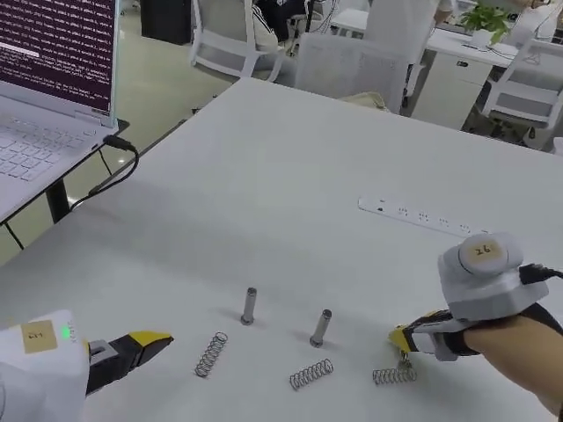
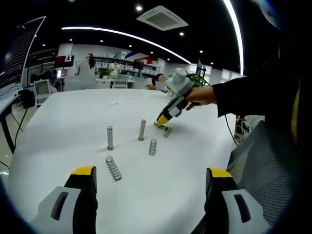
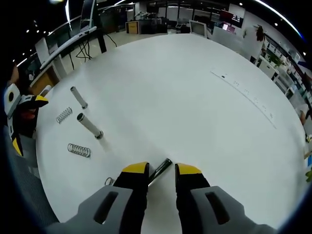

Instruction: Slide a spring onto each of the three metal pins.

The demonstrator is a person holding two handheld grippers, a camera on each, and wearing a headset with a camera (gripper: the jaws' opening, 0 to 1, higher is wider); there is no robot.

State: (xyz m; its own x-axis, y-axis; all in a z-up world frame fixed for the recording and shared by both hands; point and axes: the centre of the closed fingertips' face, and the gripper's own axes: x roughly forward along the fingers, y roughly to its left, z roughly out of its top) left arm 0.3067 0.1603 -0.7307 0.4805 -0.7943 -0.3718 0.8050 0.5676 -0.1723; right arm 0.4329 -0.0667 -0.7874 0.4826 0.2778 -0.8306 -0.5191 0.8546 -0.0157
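- Head view: you are working at a white table [image 1: 290,176]. The first pin [image 1: 249,306] and the second pin [image 1: 323,327] are standing upright and bare, well apart. The first spring [image 1: 211,353], second spring [image 1: 311,374] and third spring [image 1: 394,376] are lying flat nearer to you, none of them on a pin. Your right claw [image 1: 400,337] is reaching down at the third pin [image 1: 405,357], just above the third spring. Your left claw [image 1: 149,341] is hovering beside the first spring.
- Left gripper view: your left claw [image 2: 151,171] is spread wide and carrying nothing, with the first spring [image 2: 113,168] lying just ahead of it. When you are picking that spring up, pinch it near one end. That way the other end is pointing free and can meet the pin tip end-on.
- Right gripper view: your right claw [image 3: 162,168] is narrowed around the third pin [image 3: 165,165]. A sliver of table is showing on each side, so it is bracketing the pin, not pinching it. The pin looks tipped rather than upright, though that is hard to tell. You seem to be at the very start of the task. Close squarely and low on the shaft, leaving the top free for the spring. A skewed grip is likely to roll the pin or knock the third spring away.
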